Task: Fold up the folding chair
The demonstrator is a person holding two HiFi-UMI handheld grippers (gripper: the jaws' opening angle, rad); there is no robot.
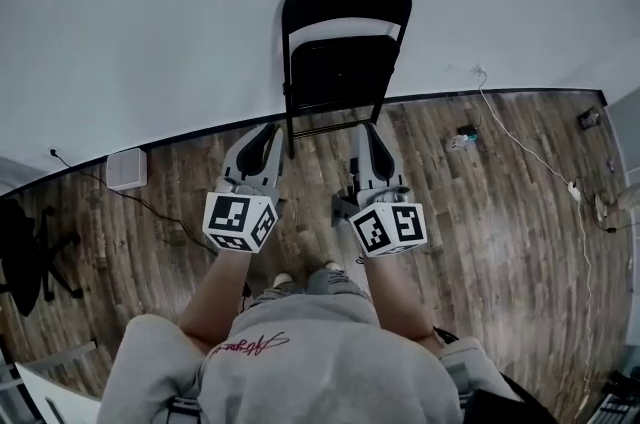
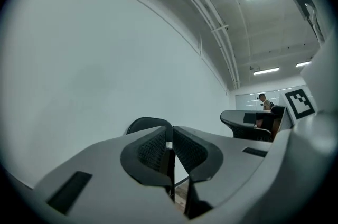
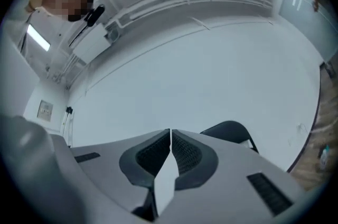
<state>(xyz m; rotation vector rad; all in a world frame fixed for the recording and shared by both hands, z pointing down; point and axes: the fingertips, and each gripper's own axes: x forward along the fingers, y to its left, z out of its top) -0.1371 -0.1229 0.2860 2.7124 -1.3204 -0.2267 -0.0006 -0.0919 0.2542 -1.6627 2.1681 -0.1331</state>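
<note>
Glossy black metal chair (image 1: 340,72) on matt wood-plank floor (image 1: 500,212).

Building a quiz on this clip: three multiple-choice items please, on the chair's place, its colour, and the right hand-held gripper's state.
1. The folding chair stands: A at the white wall; B mid-floor; C on a desk.
2. Its colour: A red; B black; C white.
3. The right hand-held gripper has its jaws: A wide apart; B together, empty; C clamped on the chair.
Key: A, its back is at the wall; B, frame and seat are black; B, they meet with nothing between.
</note>
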